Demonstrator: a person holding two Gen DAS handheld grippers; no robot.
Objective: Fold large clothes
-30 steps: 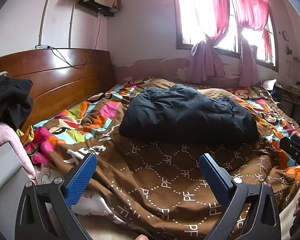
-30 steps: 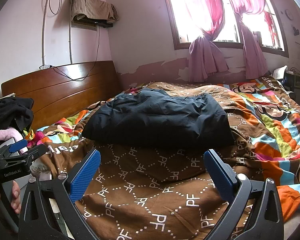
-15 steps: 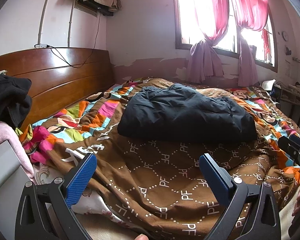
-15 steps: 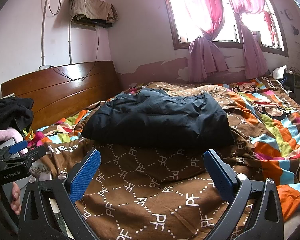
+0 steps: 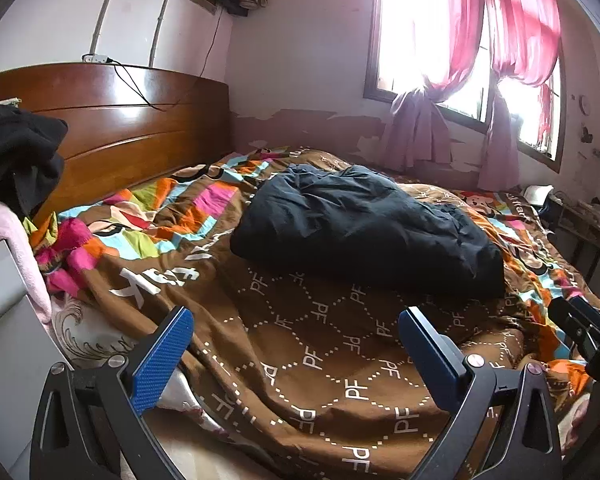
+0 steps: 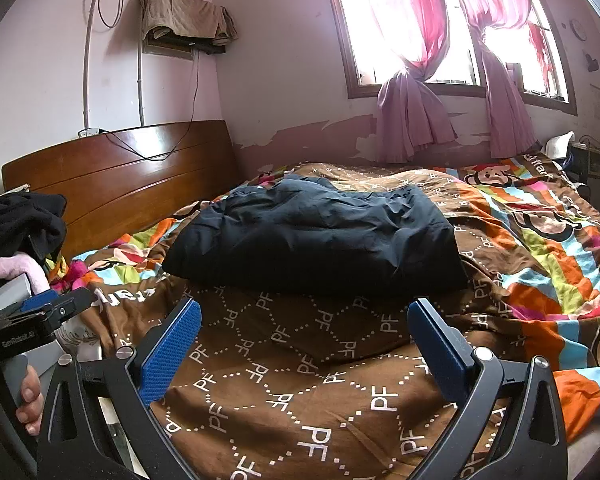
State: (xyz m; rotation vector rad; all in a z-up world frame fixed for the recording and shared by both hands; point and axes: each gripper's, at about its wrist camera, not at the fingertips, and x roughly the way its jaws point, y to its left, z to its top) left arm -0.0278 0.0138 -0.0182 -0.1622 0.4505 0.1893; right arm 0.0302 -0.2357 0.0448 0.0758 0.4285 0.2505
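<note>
Brown cloth with white "PF" letters covers the near part of the quilt (image 5: pixel 320 360), and bright stripes of orange, pink, green and blue cover the rest. On the middle of the quilt lies the jacket (image 5: pixel 364 232), dark navy, puffy and wrinkled, in a folded heap. Its long side runs across the bed, from the headboard (image 5: pixel 112 136) side toward the far foot side, and its flat front edge faces the cameras. Nothing lies on the jacket, and only bare brown quilt is between it and both grippers. The left gripper (image 5: pixel 296 356) hangs low over the near edge of the quilt with its blue fingers (image 5: pixel 162 356) spread wide, holding nothing. The right gripper (image 6: pixel 306 344) is also over the near quilt, fingers spread wide and holding nothing, well apart from the jacket. Near the headboard's close end sit black clothes (image 5: pixel 16 156) and a pink fuzzy cloth (image 5: pixel 28 256) on a grey box. Behind the jacket, pink curtains (image 6: pixel 412 92) hang tied at a bright window, and the wall paint under it is peeling. A tan cloth (image 6: pixel 184 16) lies on a small shelf above the headboard.
</note>
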